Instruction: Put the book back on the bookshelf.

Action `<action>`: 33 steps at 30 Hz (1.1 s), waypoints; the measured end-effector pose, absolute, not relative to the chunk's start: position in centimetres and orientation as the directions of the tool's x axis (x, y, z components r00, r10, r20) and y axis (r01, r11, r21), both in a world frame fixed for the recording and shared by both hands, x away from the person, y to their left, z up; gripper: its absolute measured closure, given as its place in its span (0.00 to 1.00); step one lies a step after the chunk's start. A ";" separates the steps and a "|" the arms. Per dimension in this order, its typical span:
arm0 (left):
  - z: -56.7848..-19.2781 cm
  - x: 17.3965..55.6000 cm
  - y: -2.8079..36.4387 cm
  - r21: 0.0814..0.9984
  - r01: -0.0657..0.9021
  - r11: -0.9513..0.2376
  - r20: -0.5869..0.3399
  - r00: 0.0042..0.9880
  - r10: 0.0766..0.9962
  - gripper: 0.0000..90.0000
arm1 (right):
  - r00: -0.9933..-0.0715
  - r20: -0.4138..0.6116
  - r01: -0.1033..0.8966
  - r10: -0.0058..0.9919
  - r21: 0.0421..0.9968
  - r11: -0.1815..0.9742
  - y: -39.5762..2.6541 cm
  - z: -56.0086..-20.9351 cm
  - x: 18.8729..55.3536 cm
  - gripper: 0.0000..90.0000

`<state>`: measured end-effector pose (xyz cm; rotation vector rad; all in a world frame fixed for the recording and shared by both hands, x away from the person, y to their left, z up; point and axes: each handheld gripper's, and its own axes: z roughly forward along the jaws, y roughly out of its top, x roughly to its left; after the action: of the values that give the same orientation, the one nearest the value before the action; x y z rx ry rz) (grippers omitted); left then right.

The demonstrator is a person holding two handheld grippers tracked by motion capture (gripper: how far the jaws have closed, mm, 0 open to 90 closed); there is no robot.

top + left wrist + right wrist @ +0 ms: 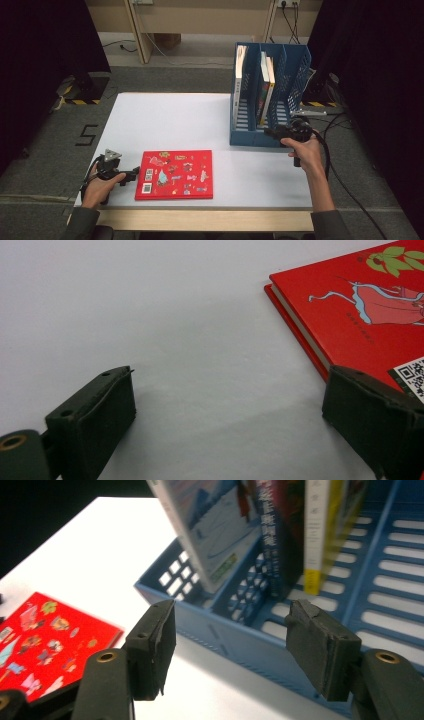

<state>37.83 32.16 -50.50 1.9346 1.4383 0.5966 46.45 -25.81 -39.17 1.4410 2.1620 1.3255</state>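
A red picture book [176,174] lies flat near the front of the white table [165,117]; its corner [360,305] and cover [37,640] show in both gripper views. My left gripper [131,176] rests on the table just left of the book, open, one jaw beside the book's edge. A blue file rack [269,95] with three slots stands at the right rear and holds upright books [235,530]. In front of the rack's low front wall [240,630], my right gripper [272,132] is open with nothing between its jaws.
Dark curtains flank the table on both sides. Cables trail over the floor to the right of the table. Bare table surface stretches between the red book and the rack.
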 end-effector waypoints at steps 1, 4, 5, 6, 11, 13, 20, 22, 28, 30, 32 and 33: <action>-50.5 37.8 32.2 0.725 0.662 -0.190 -0.020 0.296 0.955 0.06 | -0.496 0.282 0.622 0.821 0.776 0.109 -25.7 -39.3 46.3 0.42; -50.5 37.8 32.2 0.725 0.662 -0.190 -0.020 0.297 0.955 0.06 | -0.501 0.279 0.626 0.819 0.770 0.121 -25.3 -39.4 45.9 0.41; -50.5 37.9 32.2 0.725 0.662 -0.191 -0.020 0.297 0.955 0.06 | -0.503 0.282 0.626 0.817 0.771 0.119 -25.2 -39.5 45.8 0.41; -50.5 37.9 32.2 0.725 0.662 -0.191 -0.020 0.297 0.955 0.06 | -0.506 0.283 0.625 0.815 0.771 0.120 -25.1 -39.6 45.7 0.41; -50.5 37.9 32.2 0.725 0.662 -0.191 -0.020 0.298 0.954 0.06 | -0.506 0.280 0.635 0.816 0.762 0.132 -24.6 -40.3 45.2 0.41; -50.5 37.9 32.2 0.725 0.662 -0.191 -0.020 0.298 0.954 0.06 | -0.508 0.290 0.643 0.811 0.755 0.132 -24.3 -40.6 45.0 0.41; -50.5 37.9 32.1 0.724 0.663 -0.192 -0.019 0.297 0.955 0.06 | -0.528 0.301 0.662 0.794 0.732 0.162 -22.7 -41.8 44.6 0.40; -50.5 37.9 32.1 0.723 0.663 -0.192 -0.020 0.297 0.955 0.06 | -0.536 0.308 0.668 0.786 0.724 0.172 -22.0 -42.2 44.5 0.40; -50.3 37.8 32.1 0.717 0.668 -0.200 -0.020 0.306 0.952 0.07 | -0.566 0.335 0.685 0.754 0.699 0.204 -19.7 -43.6 44.2 0.40; -50.2 37.7 32.1 0.709 0.675 -0.204 -0.022 0.310 0.950 0.07 | -0.569 0.334 0.687 0.752 0.695 0.211 -19.4 -43.9 44.2 0.40; -50.1 37.6 32.1 0.705 0.678 -0.207 -0.023 0.314 0.949 0.08 | -0.565 0.337 0.694 0.753 0.687 0.213 -19.0 -44.2 44.1 0.40; -50.0 37.6 32.1 0.704 0.679 -0.209 -0.023 0.316 0.949 0.09 | -0.570 0.337 0.694 0.749 0.686 0.218 -18.8 -44.3 44.0 0.40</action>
<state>37.58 32.10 -50.04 1.9692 1.4344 0.5642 44.04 -18.81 -44.33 1.4239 2.3997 1.2933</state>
